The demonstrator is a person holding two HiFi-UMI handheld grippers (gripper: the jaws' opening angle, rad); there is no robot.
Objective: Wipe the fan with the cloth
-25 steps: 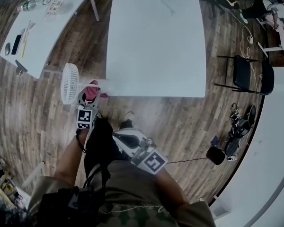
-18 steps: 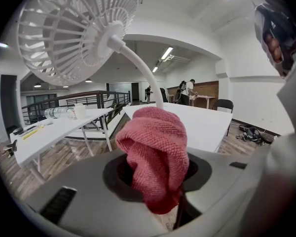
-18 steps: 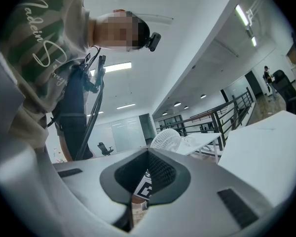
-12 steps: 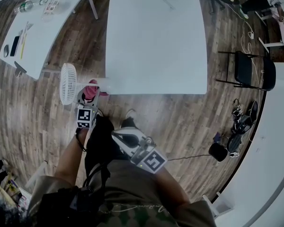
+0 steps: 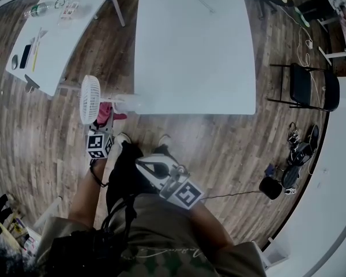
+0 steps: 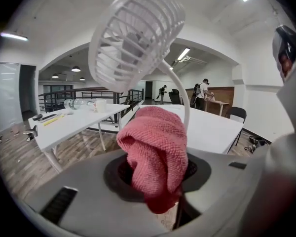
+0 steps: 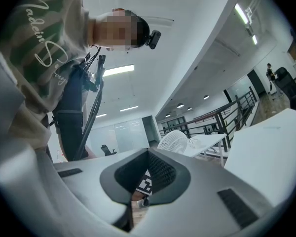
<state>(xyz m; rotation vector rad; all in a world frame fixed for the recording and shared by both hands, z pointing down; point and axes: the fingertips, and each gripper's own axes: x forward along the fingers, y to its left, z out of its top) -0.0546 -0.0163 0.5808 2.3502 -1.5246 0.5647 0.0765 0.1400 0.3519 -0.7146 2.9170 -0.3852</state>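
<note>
A small white fan (image 5: 90,98) with a round cage stands on a thin neck at the near left corner of the big white table (image 5: 193,45). My left gripper (image 5: 102,126) is just below the cage, shut on a red cloth (image 5: 104,113). In the left gripper view the bunched cloth (image 6: 155,147) sticks up from the left gripper (image 6: 155,179). Its jaws have just been closing on the cloth, and the fan (image 6: 135,36) rises right behind. My right gripper (image 5: 153,167) is held near the person's waist, shut and empty. The right gripper (image 7: 144,184) points level toward the fan (image 7: 175,139).
A second white table (image 5: 57,33) at the upper left carries a bottle, a phone and small items. A black chair (image 5: 305,91) stands to the right. Cables and dark gear (image 5: 288,166) lie on the wooden floor. People stand far off in the left gripper view.
My left gripper with the red cloth has shifted left, closer under the fan's cage. The right gripper has stayed where it was.
</note>
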